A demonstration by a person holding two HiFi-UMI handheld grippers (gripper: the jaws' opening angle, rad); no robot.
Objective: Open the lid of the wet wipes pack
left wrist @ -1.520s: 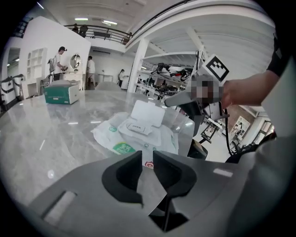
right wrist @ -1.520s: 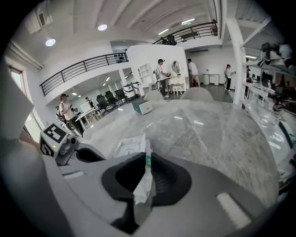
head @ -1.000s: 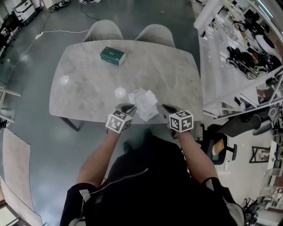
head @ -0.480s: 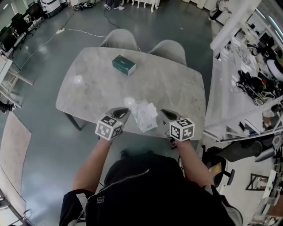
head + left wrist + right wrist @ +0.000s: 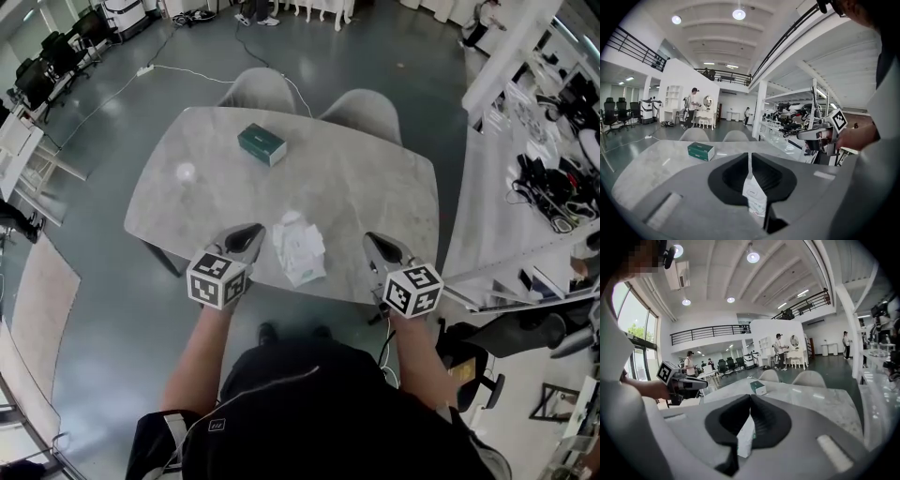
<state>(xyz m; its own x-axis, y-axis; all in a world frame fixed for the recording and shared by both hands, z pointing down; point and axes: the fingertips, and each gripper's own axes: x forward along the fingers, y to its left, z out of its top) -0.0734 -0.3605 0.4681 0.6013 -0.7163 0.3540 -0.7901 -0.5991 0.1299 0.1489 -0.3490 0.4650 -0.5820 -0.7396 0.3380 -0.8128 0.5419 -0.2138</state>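
The white wet wipes pack (image 5: 298, 248) lies on the grey marble table (image 5: 375, 178) near its front edge; I cannot tell how its lid stands. My left gripper (image 5: 246, 236) hovers to the pack's left, clear of it. Its jaws are closing and almost together, with nothing between them. My right gripper (image 5: 380, 246) hangs further off to the right, shut and empty. In the left gripper view, the pack (image 5: 754, 194) shows below the left gripper (image 5: 750, 159). In the right gripper view, the pack (image 5: 746, 437) sits beneath the right gripper (image 5: 750, 398).
A dark green box (image 5: 262, 143) rests on the far side of the table. Two grey chairs (image 5: 258, 89) stand behind the table. Cluttered white shelving (image 5: 544, 141) runs along the right. Grey floor surrounds the table.
Both grippers have risen off the table and drawn away from the pack, the right one further outward. The pack stays on the table.
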